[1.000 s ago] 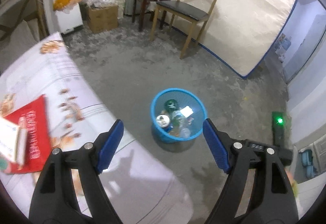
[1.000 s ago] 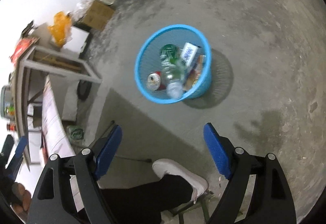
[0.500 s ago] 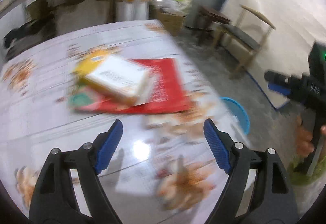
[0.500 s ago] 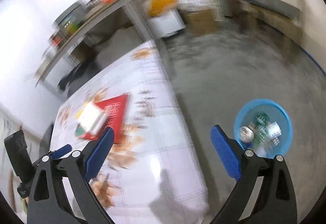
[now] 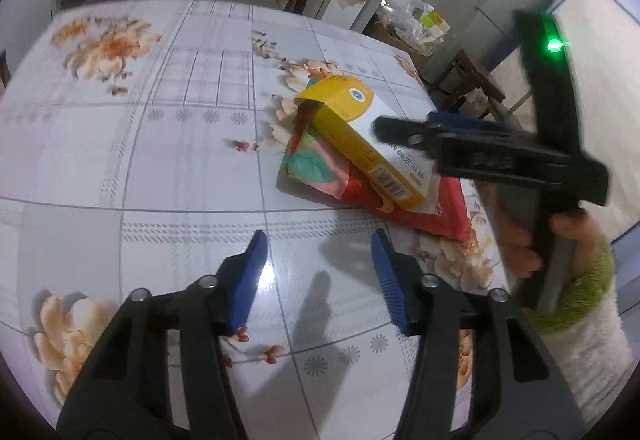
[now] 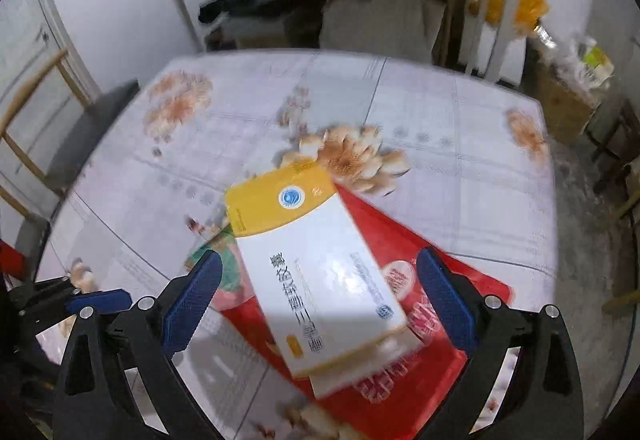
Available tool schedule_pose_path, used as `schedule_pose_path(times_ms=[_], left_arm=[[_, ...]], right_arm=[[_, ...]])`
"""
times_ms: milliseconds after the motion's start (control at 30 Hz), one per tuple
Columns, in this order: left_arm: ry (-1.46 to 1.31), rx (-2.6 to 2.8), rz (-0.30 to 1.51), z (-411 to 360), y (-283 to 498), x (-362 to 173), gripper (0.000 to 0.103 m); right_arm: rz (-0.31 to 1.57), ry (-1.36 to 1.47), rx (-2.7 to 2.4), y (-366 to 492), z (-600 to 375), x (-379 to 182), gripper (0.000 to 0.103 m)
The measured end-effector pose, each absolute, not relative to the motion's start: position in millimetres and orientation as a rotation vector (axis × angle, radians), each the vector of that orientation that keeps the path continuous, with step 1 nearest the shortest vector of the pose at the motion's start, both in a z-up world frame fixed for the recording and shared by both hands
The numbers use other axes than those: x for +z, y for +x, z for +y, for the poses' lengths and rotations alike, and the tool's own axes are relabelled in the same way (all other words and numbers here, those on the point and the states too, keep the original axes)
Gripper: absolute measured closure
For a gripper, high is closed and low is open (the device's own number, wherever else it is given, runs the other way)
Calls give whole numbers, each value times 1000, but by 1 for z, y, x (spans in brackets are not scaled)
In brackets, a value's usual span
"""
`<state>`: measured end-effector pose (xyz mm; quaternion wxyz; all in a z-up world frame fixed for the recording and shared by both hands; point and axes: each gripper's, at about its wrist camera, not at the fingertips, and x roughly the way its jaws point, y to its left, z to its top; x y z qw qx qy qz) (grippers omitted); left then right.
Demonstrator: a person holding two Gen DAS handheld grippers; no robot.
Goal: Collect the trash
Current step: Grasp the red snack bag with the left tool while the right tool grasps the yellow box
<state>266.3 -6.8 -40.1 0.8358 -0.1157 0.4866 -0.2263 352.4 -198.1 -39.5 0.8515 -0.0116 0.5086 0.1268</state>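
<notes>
While we hold both grippers over the table (image 5: pixel 120 168), the yellow-and-white box (image 6: pixel 316 272) lies on a red packet (image 6: pixel 440 324). Right gripper (image 6: pixel 316 292): jaws wide, straddling the box, not pressing. Left gripper (image 5: pixel 316 280): jaws just narrowed, nothing between.

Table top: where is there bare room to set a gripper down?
The table is bare left of the yellow box, out to its far and left edges. It is crowded at the right edge: box on red packet, with the right gripper over them.
</notes>
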Motion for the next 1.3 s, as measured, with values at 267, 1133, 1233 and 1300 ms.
schedule_pose_path(times_ms=[267, 1133, 1233, 1300], left_arm=[[-326, -463, 1037, -7, 305, -52, 60], [-594, -542, 1114, -44, 285, -88, 77], [-609, -561, 1091, -45, 274, -92, 77], [-625, -572, 1084, -45, 269, -94, 77]], right_arm=[[1098, 86, 202, 347, -220, -56, 20], [1056, 453, 127, 274, -251, -72, 25], [1045, 485, 131, 261, -253, -72, 27], [1034, 521, 123, 252, -260, -73, 38]])
